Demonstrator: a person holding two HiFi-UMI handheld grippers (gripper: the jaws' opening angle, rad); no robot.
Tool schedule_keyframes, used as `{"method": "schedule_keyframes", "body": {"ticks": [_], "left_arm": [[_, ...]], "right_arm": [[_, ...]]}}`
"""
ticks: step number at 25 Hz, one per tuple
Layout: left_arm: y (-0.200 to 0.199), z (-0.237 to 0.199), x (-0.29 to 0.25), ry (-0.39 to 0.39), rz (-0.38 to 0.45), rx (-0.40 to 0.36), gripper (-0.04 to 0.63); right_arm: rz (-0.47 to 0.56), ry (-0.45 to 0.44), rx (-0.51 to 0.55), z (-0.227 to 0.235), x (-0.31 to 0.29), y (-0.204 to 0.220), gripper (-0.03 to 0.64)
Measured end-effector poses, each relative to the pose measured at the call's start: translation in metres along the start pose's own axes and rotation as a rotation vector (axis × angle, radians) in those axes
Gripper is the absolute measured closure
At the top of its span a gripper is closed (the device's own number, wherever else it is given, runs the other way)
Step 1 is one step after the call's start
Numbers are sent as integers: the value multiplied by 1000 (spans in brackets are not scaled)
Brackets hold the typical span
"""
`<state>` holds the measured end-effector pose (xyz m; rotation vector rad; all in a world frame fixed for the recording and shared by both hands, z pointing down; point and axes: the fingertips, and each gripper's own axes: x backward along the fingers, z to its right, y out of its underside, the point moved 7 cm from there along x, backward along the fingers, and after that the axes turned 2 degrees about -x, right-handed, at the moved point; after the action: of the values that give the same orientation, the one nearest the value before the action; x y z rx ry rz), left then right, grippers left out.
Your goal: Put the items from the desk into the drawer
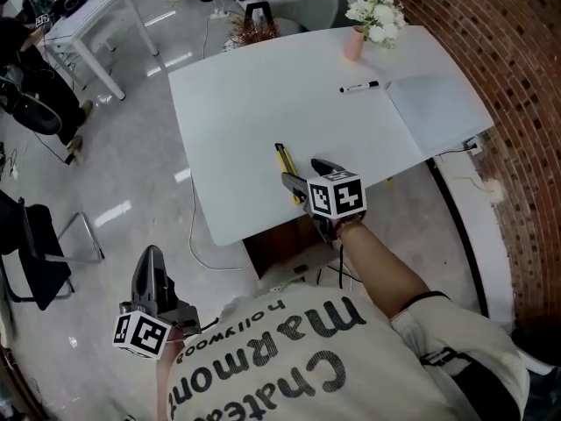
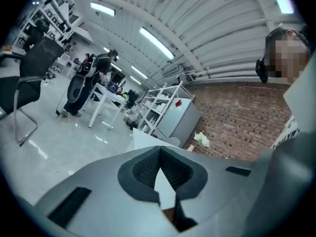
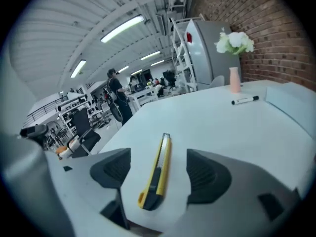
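A yellow utility knife [image 1: 283,158] lies on the white desk [image 1: 245,103] near its front edge. My right gripper [image 1: 307,175] hovers just over the knife's near end, open. In the right gripper view the knife [image 3: 163,154] lies on the desk between the spread jaws of that gripper [image 3: 158,172], and the pads [image 3: 114,168] do not touch it. A black marker [image 1: 360,87] rests farther back on the desk. Under the desk's front edge a brown drawer [image 1: 282,244] shows. My left gripper [image 1: 152,257] hangs low at the left over the floor, shut and empty.
A pink vase with white flowers [image 1: 355,40] stands at the desk's far edge. A flat grey pad [image 1: 434,103] covers the desk's right end. A brick wall [image 1: 517,77] runs along the right. Black chairs [image 1: 35,253] and another white table [image 1: 88,16] stand at the left.
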<state>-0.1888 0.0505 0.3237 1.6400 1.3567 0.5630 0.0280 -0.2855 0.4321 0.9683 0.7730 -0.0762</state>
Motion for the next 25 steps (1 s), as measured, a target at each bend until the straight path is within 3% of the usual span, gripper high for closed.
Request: {"method": "schedule_keyframes", "body": {"ticks": [7, 12, 17, 25], "left_arm": [[7, -20, 22, -136, -47, -13, 594], [11, -27, 30, -209, -39, -12, 594], [11, -29, 38, -246, -43, -11, 594], [11, -39, 49, -249, -51, 47, 594]], "right_arm": [[-115, 89, 132, -7, -39, 4, 290], [-137, 167, 189, -8, -50, 9, 364], [-127, 180, 168, -9, -49, 9, 368], [-108, 253, 106, -13, -44, 11, 451]]}}
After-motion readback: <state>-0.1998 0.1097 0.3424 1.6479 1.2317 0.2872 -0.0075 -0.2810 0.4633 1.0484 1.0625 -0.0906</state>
